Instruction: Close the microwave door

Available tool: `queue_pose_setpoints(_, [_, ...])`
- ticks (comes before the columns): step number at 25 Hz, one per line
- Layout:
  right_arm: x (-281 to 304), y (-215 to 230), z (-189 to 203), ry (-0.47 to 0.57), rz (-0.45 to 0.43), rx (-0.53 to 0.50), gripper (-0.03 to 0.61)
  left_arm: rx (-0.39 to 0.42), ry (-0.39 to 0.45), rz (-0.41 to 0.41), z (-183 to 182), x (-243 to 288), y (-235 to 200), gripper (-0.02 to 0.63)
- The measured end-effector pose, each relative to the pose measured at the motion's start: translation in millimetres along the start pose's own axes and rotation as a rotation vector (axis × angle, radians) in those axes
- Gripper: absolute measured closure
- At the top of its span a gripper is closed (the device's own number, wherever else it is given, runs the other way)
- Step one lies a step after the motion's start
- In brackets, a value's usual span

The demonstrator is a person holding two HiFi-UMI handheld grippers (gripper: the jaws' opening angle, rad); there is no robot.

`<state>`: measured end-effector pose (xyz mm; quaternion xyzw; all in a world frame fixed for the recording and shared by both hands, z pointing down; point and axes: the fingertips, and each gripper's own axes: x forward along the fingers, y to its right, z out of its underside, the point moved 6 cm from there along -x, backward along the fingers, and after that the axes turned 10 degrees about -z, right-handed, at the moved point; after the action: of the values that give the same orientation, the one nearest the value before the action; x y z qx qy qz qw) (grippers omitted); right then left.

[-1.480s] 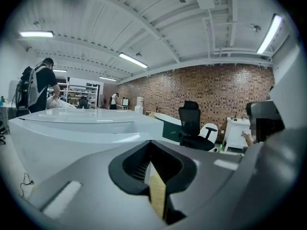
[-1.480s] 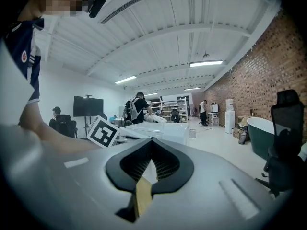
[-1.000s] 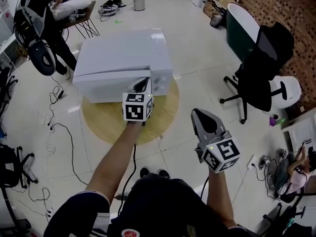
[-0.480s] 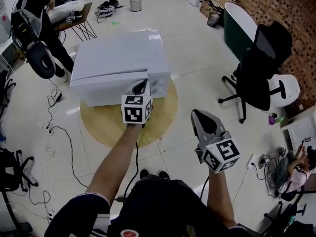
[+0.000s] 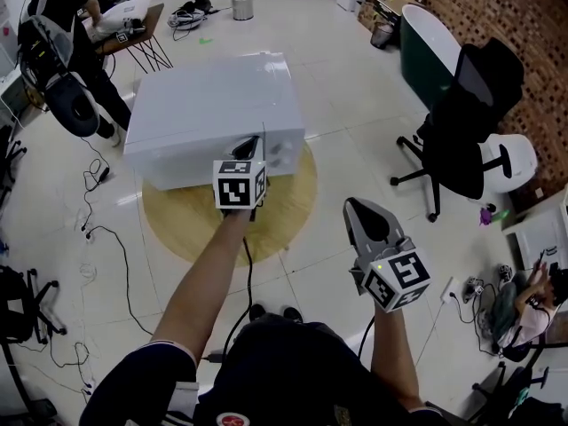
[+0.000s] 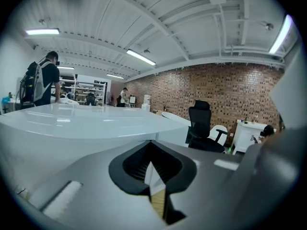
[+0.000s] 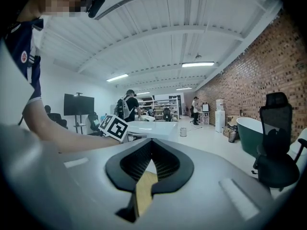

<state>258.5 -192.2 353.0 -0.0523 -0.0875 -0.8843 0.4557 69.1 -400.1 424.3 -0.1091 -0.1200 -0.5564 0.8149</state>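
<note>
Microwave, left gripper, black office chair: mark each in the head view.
microwave (image 5: 209,105), head view, white top panel
left gripper (image 5: 256,142), head view, between its fingertips
office chair (image 5: 479,96), head view, black backrest

A pale, glossy tiled floor (image 5: 355,87) fills most of the head view, with black cables (image 5: 106,229) trailing across its left side. A red brick wall (image 5: 524,25) runs along the right; near it stand a dark green tub (image 5: 426,43) and a black office chair (image 5: 466,122) on castors. A round wooden platform (image 5: 191,216) lies on the floor at centre, and a metal bin (image 5: 242,6) stands farther back. The white ribbed ceiling (image 6: 144,18) carries long strip lights (image 7: 198,64). At the far end are what appear to be open shelves (image 7: 158,102), and a dark screen (image 7: 78,104) stands on a stand by the white wall.
</note>
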Motion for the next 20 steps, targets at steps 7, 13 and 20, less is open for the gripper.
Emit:
queue_pose_setpoints(7, [8, -9, 0, 0.004, -0.051, -0.004, 0.577, 0.020, 0.002, -0.023, 0, -15, -7, 0.603])
queue_pose_setpoints(13, [22, -18, -2, 0.013, -0.139, -0.026, 0.577, 0.047, 0.025, 0.014, 6, -61, 3, 0.603])
queue_pose_setpoints(20, [54, -41, 0, -0.010, -0.286, -0.080, 0.577, 0.112, 0.121, 0.136, -2, -151, 16, 0.603])
